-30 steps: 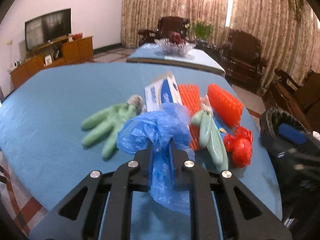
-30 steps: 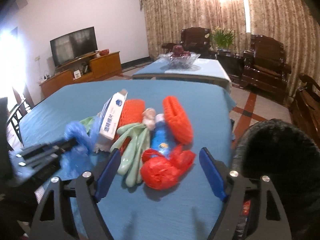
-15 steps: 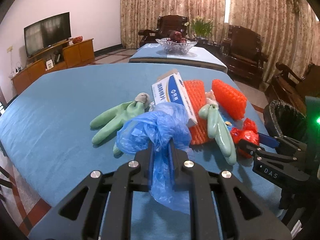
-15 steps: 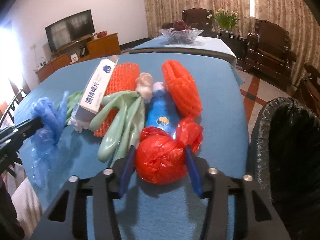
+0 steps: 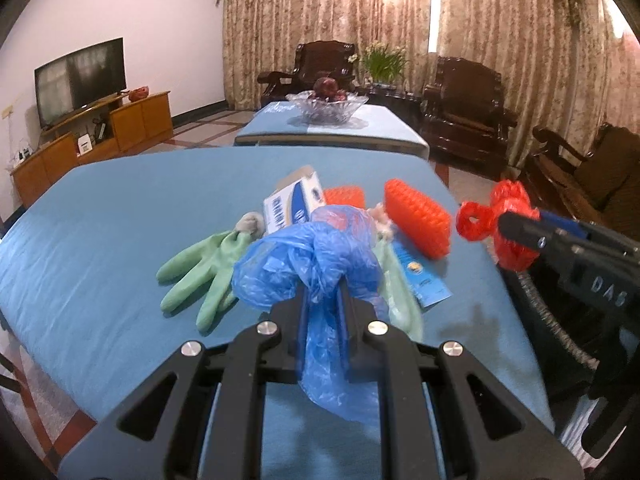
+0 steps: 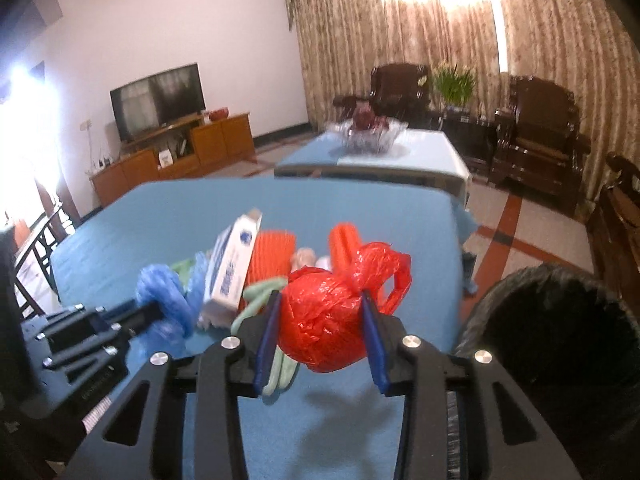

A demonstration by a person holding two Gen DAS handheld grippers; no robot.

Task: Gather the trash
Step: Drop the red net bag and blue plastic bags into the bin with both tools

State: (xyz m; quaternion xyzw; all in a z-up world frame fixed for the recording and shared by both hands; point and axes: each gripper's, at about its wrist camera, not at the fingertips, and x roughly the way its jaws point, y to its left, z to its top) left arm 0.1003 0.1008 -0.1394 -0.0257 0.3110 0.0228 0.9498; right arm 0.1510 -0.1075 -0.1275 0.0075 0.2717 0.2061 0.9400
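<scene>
Right wrist view, black bin [image 6: 560, 320] beside right tool [image 6: 320, 320] closing on red bag [image 6: 328, 320]; left tool [image 5: 323, 300] clamps blue bag [image 5: 312, 264]

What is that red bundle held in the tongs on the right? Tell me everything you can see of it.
The red plastic bag is thin, crinkled, glossy film, balled up and knotted, with a loop handle and loose ears sticking out beside the knot. The right tongs are closing on it, their blue pads pressing its two sides. It hangs clear above the blue tablecloth, casting a shadow there, and touches nothing else. The black-lined bin stands just beside it. What is inside cannot be seen.
</scene>
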